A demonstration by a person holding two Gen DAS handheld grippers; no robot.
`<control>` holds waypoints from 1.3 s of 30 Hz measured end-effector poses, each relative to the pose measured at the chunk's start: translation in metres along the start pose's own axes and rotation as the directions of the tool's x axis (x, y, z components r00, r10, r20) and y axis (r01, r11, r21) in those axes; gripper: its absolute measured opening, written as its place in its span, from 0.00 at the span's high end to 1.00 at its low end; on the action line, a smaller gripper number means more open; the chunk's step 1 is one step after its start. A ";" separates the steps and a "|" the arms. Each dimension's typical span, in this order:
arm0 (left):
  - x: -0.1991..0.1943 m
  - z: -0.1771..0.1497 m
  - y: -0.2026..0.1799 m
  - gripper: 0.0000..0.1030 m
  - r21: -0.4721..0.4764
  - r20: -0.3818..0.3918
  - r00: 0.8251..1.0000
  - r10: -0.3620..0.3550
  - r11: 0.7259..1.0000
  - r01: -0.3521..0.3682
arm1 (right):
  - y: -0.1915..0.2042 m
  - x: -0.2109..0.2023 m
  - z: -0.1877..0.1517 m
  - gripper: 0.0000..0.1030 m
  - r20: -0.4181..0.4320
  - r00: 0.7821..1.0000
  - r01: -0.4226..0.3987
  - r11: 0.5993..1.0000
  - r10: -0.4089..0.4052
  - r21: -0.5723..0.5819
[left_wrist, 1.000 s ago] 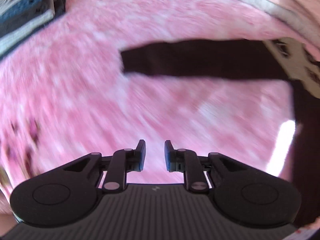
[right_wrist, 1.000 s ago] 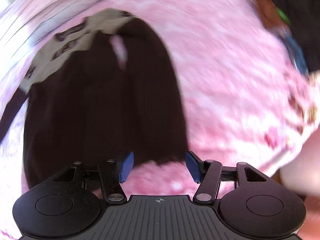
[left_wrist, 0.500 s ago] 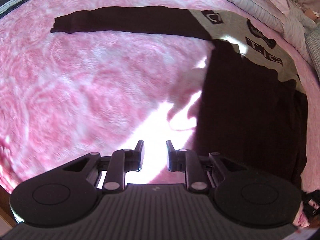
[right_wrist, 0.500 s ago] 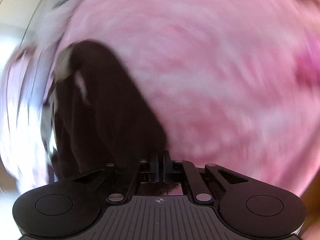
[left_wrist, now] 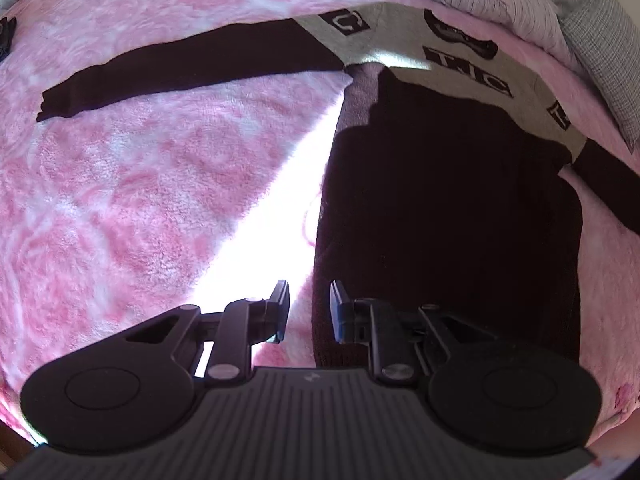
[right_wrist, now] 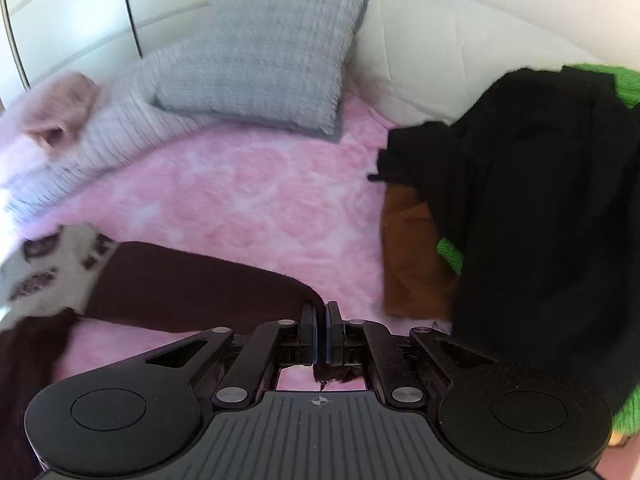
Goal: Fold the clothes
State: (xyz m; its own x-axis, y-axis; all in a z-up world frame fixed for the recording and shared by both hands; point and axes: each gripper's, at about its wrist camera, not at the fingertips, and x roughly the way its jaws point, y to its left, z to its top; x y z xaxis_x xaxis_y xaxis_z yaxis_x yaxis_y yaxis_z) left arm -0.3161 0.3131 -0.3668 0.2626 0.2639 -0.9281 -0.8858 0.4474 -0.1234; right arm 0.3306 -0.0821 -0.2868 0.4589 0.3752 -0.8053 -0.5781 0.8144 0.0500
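Note:
A dark brown sweater [left_wrist: 440, 220] with a grey lettered yoke [left_wrist: 460, 68] lies flat on the pink blanket [left_wrist: 120, 200]. Its one sleeve [left_wrist: 180, 68] stretches out to the left. My left gripper [left_wrist: 308, 304] hovers over the sweater's lower left edge, its jaws a narrow gap apart with nothing pinched. In the right wrist view the other sleeve [right_wrist: 200, 280] runs from the left up to my right gripper [right_wrist: 321, 320], which is shut on its cuff. A bit of brown fabric shows behind the closed fingers.
A grey pillow [right_wrist: 260, 56] and a white pillow [right_wrist: 440, 52] lie at the head of the bed. To the right sits a heap of clothes: black [right_wrist: 540, 200], brown [right_wrist: 412, 260] and green [right_wrist: 624, 84]. Striped bedding [right_wrist: 120, 120] lies at the far left.
My right gripper shut on the sleeve cuff and swung with it toward the pillows. The left gripper travelled from near the outstretched sleeve over to the sweater's lower left edge.

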 end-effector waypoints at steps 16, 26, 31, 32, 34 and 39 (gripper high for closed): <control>0.004 -0.046 0.041 0.72 -0.119 -0.097 0.990 -0.105 0.988 0.094 | 0.086 -0.032 -0.160 0.46 -0.211 0.901 -0.305 0.899 0.379 0.315; 0.046 -0.063 0.037 0.72 -0.378 -0.042 0.933 -0.357 0.870 0.316 | 0.145 -0.019 -0.235 0.46 -0.153 0.820 -0.385 0.730 0.551 0.565; 0.050 -0.060 0.039 0.97 -0.333 -0.061 0.924 -0.376 0.881 0.337 | 0.182 -0.010 -0.234 0.65 -0.167 0.833 -0.412 0.793 0.528 0.449; 0.048 -0.058 0.038 0.97 -0.305 -0.066 0.926 -0.372 0.891 0.337 | 0.192 -0.008 -0.235 0.73 -0.202 0.815 -0.435 0.804 0.543 0.406; 0.045 -0.055 0.038 0.97 -0.265 -0.070 0.929 -0.363 0.905 0.333 | 0.214 -0.009 -0.234 0.94 -0.269 0.802 -0.453 0.836 0.534 0.311; 0.020 -0.044 0.059 0.97 -0.209 -0.045 0.934 -0.355 0.917 0.339 | 0.206 -0.054 -0.219 0.96 -0.189 0.855 -0.424 0.862 0.482 0.278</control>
State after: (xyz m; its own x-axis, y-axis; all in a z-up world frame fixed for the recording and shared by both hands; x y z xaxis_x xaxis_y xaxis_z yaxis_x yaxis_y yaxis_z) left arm -0.3801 0.3071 -0.4078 0.5426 0.0490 -0.8386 -0.8036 0.3211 -0.5012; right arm 0.0387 -0.0312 -0.3626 -0.0137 0.6297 -0.7767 -0.5054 0.6659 0.5488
